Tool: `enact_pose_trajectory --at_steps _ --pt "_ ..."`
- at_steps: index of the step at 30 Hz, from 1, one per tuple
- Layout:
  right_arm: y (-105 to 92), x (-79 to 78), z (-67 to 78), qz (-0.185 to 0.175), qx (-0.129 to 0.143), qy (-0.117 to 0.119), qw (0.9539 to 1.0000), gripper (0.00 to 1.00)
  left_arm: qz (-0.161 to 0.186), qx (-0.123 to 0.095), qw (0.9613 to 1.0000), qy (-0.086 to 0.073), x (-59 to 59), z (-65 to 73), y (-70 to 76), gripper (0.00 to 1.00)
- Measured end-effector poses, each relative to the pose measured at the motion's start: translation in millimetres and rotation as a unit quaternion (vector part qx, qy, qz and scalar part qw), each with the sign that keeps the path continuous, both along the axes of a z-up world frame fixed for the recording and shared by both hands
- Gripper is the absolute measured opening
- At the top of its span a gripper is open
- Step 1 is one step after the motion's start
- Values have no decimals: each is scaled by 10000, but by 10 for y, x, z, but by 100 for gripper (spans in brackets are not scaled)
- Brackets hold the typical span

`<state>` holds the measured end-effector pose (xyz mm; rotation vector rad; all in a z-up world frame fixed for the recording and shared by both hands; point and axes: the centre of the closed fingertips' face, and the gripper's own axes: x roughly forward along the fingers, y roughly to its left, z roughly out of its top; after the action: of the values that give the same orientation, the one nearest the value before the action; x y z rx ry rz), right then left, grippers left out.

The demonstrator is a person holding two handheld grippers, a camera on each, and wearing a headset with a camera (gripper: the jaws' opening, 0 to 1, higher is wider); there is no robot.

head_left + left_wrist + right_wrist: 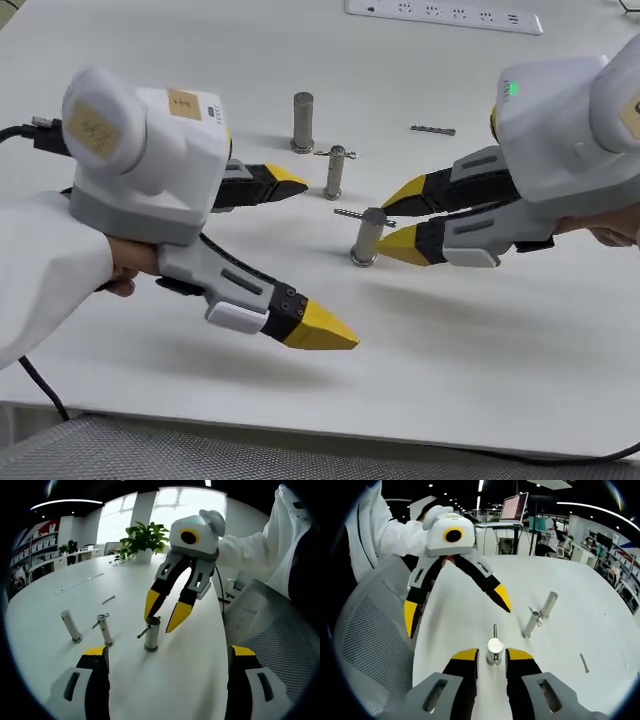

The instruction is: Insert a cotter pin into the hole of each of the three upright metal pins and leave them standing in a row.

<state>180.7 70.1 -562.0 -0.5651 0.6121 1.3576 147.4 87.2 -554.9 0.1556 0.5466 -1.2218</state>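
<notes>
white table (480, 330), row of three uprights mid-surface. near pin (368, 237) and middle pin (335, 172) each with a cotter pin (350, 213) through the top, so two done by the look of it. far pin (303, 122) bare, spare cotter pin (432, 130) lying toward the far edge. right gripper (383, 224) jaws apart, straddling the near pin; left gripper (330, 262) spread wide, holding nothing.

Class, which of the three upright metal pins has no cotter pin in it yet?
The farthest pin in the head view: its top is bare, while the middle pin and nearest pin each carry cotter pins.
</notes>
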Motion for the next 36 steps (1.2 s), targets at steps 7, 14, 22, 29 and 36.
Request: enact_pose_trajectory --at_steps 7,14,22,29,36 --pt "79 35 -44 -196 -19 89 9998 12 320 -133 9994 -41 -15 70 80 99" --pt "72 51 -145 -144 -271 -74 9995 9 480 -87 9988 -94 -48 86 165 99" --pt "73 19 -128 31 -245 -78 9997 8 585 -103 9982 -108 -57 121 199 99" --pt "82 74 -2 431 -29 -209 9988 7 637 -80 9979 -126 -62 139 244 99" --pt "-82 396 81 649 77 -316 9974 8 618 -113 9980 -119 -83 175 227 99"
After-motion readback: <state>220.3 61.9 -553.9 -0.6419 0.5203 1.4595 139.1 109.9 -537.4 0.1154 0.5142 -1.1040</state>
